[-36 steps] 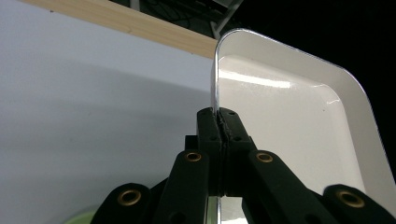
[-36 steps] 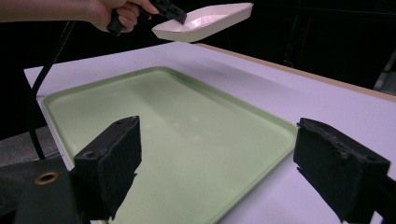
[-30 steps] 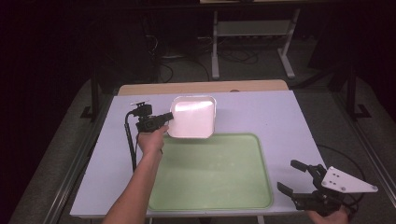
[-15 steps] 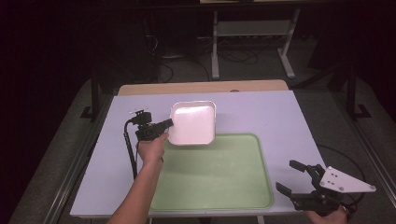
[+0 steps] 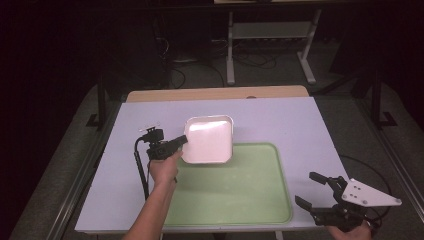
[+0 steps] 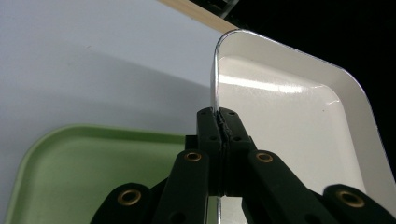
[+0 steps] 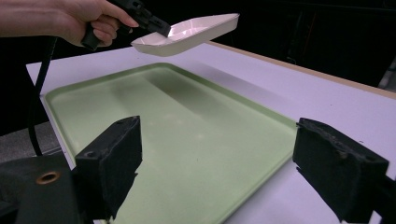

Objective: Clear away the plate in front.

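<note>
The left claw (image 5: 181, 142) is pressed together on the rim of a shallow white square enamel dish (image 5: 208, 139) with rounded corners, pinching its left edge (the left gripper view shows the thin rim (image 6: 215, 74) caught between the two black jaws). The dish hangs in the air, slightly tilted, over the far left corner of a large pale green rectangular plastic tray (image 5: 235, 187), clear of the tray's surface. The tray lies flat on the white table (image 5: 300, 120). The right claw (image 5: 314, 189) hovers just off the tray's near right corner, its jaws spread wide with nothing between them, pointing across the tray toward the dish.
</note>
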Motion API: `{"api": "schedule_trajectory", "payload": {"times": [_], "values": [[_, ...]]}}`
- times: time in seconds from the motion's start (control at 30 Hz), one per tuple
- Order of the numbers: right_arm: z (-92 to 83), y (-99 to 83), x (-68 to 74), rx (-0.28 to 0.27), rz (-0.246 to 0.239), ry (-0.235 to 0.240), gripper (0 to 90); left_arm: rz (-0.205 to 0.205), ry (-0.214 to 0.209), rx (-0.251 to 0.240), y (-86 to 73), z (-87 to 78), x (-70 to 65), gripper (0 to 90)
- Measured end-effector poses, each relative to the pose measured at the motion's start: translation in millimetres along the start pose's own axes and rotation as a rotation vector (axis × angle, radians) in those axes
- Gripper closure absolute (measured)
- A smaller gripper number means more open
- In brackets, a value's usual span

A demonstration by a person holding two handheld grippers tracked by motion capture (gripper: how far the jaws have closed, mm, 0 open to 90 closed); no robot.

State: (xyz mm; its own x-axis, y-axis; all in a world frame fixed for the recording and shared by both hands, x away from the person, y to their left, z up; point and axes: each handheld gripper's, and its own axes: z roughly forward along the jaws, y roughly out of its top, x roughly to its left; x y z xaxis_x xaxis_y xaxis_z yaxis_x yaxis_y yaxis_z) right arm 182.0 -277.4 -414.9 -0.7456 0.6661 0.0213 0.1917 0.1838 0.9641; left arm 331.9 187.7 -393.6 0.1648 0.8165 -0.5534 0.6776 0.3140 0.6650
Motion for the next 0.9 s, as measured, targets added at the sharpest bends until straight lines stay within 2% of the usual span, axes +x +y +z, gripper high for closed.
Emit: {"api": "schedule_trajectory", "payload": {"times": [0.1, 0.33, 0.9], "values": [[0.7, 0.3, 0.1, -0.001, -0.003, 0.001, 14.6, -0.016, 0.012, -0.004, -5.7, -1.4, 0.5, 89.0], [1.3, 0.5, 0.6, 0.003, -0.006, 0.002, 14.6, -0.036, 0.011, 0.003, -18.5, -3.4, 4.1, 89.0], [2.5, 1.0, 1.6, 0.004, -0.010, 0.007, 14.6, -0.059, 0.018, 0.001, -39.9, -9.8, 3.6, 89.0]]}}
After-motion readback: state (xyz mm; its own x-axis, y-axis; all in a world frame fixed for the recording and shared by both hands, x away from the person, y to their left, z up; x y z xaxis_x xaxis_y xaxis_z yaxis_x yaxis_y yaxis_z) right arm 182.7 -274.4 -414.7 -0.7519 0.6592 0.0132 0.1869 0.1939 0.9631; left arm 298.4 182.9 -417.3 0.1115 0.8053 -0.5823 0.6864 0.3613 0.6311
